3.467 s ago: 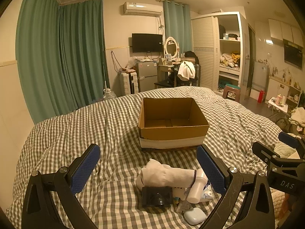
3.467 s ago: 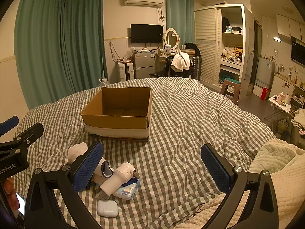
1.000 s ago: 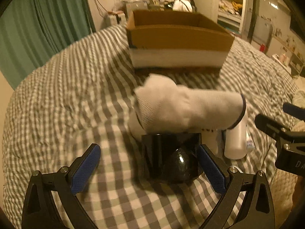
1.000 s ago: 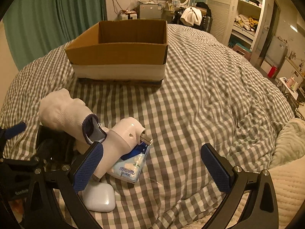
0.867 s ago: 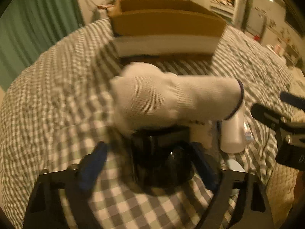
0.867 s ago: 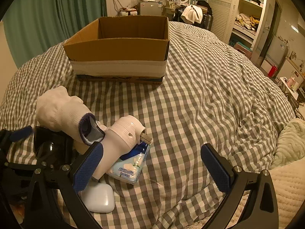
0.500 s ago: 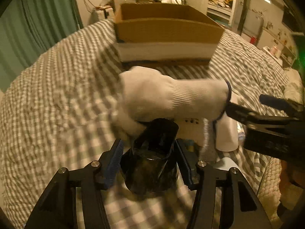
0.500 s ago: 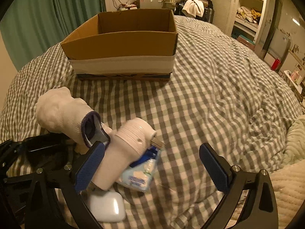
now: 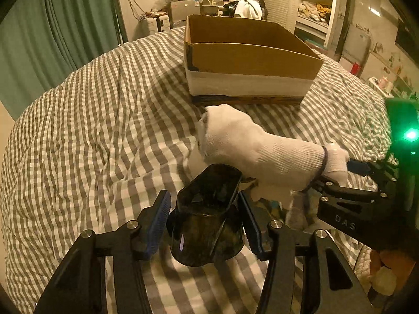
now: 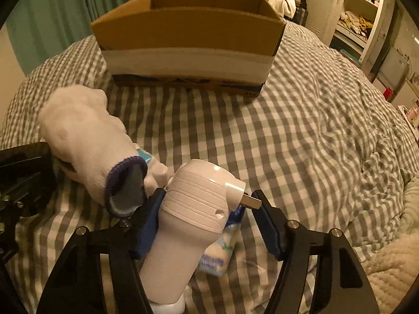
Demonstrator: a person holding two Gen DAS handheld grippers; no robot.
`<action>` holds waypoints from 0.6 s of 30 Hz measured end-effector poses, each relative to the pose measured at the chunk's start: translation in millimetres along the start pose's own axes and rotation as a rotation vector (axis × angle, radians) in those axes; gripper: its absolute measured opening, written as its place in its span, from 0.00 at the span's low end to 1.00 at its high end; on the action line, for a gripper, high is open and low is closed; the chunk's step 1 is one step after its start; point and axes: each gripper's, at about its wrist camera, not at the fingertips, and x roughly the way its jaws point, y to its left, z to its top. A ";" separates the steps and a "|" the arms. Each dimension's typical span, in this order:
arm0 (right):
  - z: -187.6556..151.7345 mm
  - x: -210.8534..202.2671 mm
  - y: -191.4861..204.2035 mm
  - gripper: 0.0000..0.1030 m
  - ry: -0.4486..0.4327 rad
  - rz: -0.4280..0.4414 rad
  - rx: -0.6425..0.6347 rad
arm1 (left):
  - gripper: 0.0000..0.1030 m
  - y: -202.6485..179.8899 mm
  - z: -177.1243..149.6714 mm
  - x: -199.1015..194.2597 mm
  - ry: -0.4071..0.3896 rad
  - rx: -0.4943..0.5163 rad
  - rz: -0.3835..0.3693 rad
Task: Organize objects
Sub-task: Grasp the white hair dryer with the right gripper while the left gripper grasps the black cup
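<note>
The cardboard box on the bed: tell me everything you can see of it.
The box is brown corrugated cardboard, open at the top, with no flaps showing. A wide white band runs around its lower walls, and beneath that is a dark strip with blue print. What shows of the inside is bare; the floor is hidden. It sits upright on the checked bedcover, beyond the sock and apart from it. Nothing is touching it except the bedcover.

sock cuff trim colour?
Dark blue-purple band around the cuff of the white sock; clearest in the right wrist view.
</note>
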 end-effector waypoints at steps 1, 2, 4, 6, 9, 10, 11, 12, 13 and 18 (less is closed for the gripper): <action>-1.0 -4.7 0.1 0.64 -0.010 0.002 -0.004 | 0.53 -1.8 -1.8 -2.6 -0.005 0.000 -0.001; -1.8 -12.3 0.0 0.64 -0.028 0.002 -0.007 | 0.53 -3.4 -3.3 -5.7 -0.013 -0.003 -0.003; -1.8 -25.3 -0.9 0.64 -0.055 0.000 -0.010 | 0.53 -5.5 -6.4 -12.3 -0.029 -0.009 -0.008; 0.5 -38.2 0.6 0.64 -0.086 -0.003 -0.010 | 0.53 -7.4 -9.5 -19.1 -0.045 -0.014 -0.012; 2.6 -54.1 -0.2 0.64 -0.119 -0.007 -0.008 | 0.52 -10.3 -11.5 -28.9 -0.063 -0.011 -0.018; 2.3 -57.4 -1.3 0.64 -0.126 -0.009 -0.007 | 0.52 -10.3 -11.8 -32.1 -0.071 -0.010 -0.019; 2.4 -61.1 -1.2 0.64 -0.133 -0.010 -0.006 | 0.52 -10.2 -11.2 -36.0 -0.080 -0.011 -0.020; 2.9 -65.6 -0.3 0.64 -0.141 -0.012 -0.006 | 0.52 -9.7 -9.6 -40.0 -0.091 -0.011 -0.022; 3.7 -69.1 0.6 0.64 -0.147 -0.015 -0.009 | 0.52 -8.9 -7.3 -43.2 -0.101 -0.011 -0.023; 8.0 -98.1 9.4 0.64 -0.194 -0.008 -0.026 | 0.51 -4.4 9.3 -63.8 -0.172 -0.014 -0.023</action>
